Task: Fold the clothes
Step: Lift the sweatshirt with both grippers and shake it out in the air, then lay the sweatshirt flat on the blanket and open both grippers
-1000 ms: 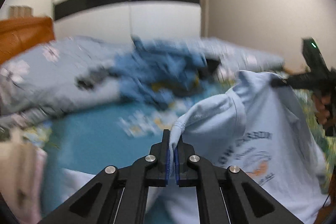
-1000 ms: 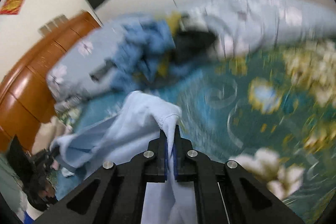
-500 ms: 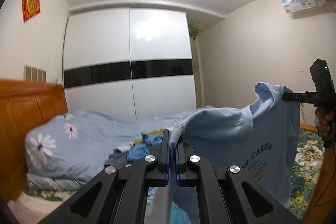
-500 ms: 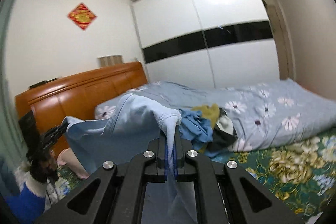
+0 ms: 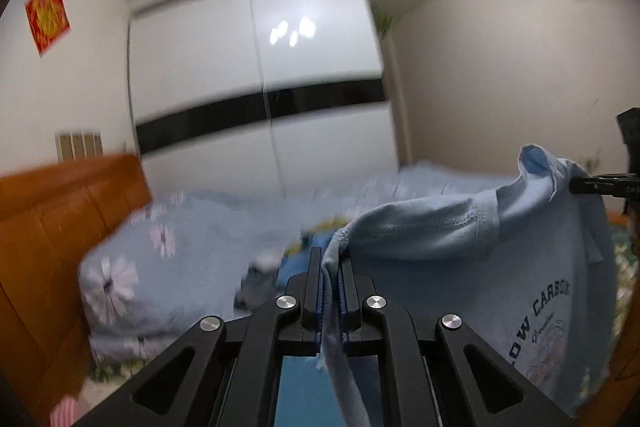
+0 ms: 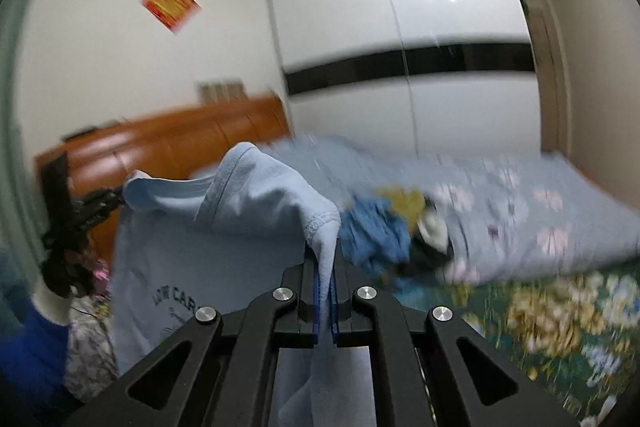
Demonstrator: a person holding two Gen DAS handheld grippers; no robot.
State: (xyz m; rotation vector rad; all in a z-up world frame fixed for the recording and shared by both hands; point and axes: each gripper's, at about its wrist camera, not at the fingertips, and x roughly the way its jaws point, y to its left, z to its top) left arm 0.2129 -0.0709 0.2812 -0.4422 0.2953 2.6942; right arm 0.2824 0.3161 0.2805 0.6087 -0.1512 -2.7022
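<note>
1. Both grippers, left [image 5: 329, 291] and right [image 6: 325, 293], stayed clenched on the blue T-shirt [image 5: 520, 267].
2. It had risen off the bed [image 6: 520, 211], hanging spread, ready for laying flat.

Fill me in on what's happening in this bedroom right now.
A person is folding laundry with a handheld gripper in each hand. The left gripper and the right gripper each have their jaws shut on the top of a light blue T-shirt, holding it up spread out above the bed, printed front hanging down between them. A pile of unfolded clothes waits on the floral duvet behind it.
</note>
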